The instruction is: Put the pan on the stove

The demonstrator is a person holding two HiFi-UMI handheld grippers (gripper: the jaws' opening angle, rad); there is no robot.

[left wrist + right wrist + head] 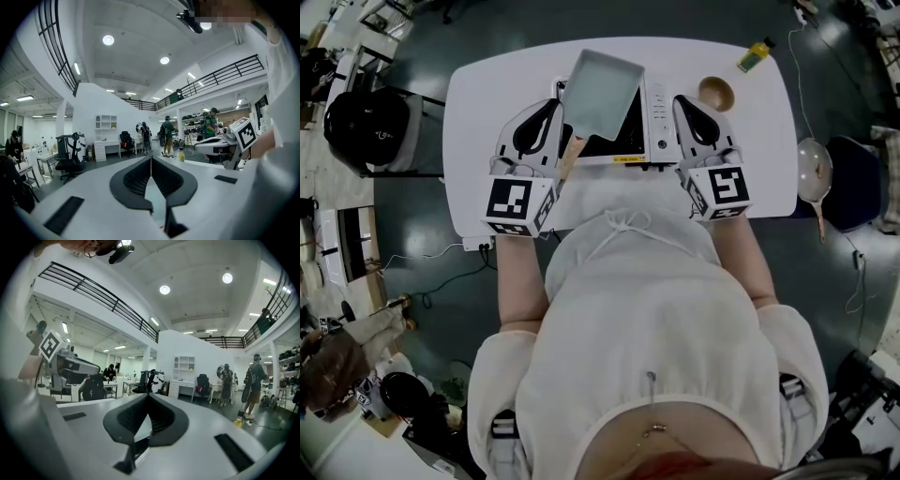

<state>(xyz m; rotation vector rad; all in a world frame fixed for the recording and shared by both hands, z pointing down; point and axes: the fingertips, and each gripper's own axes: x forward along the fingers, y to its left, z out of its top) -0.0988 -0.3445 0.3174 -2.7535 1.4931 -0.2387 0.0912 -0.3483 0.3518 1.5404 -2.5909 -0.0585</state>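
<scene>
Left hand-held gripper and right hand-held gripper hang side by side in the head view, one on each side of the stove, which stands mid-way along the white surface. The rectangular pale-blue pan lies over the stove's dark cooking plate. It is turned at an angle, and its far corner reaches past the stove's back edge. Its wooden handle points back toward the person and runs just beside the left hand-held gripper. It is not between that gripper's jaws, though whether it brushes the body cannot be told. A wooden bowl sits near the right hand-held gripper, and a small yellow bottle stands at the far corner, well apart from the stove.

The left gripper view shows the left hand-held gripper with its jaws meeting at the tips and nothing clamped. The pale blue of the pan shows only through the gap beneath them.

The right gripper view shows the right hand-held gripper likewise closed tip to tip and empty. It points level out into the room.

Judged from this, the placing looks essentially done, since the pan is on the stove and neither gripper holds it. What may remain is squaring it over the plate, if that matters.
</scene>
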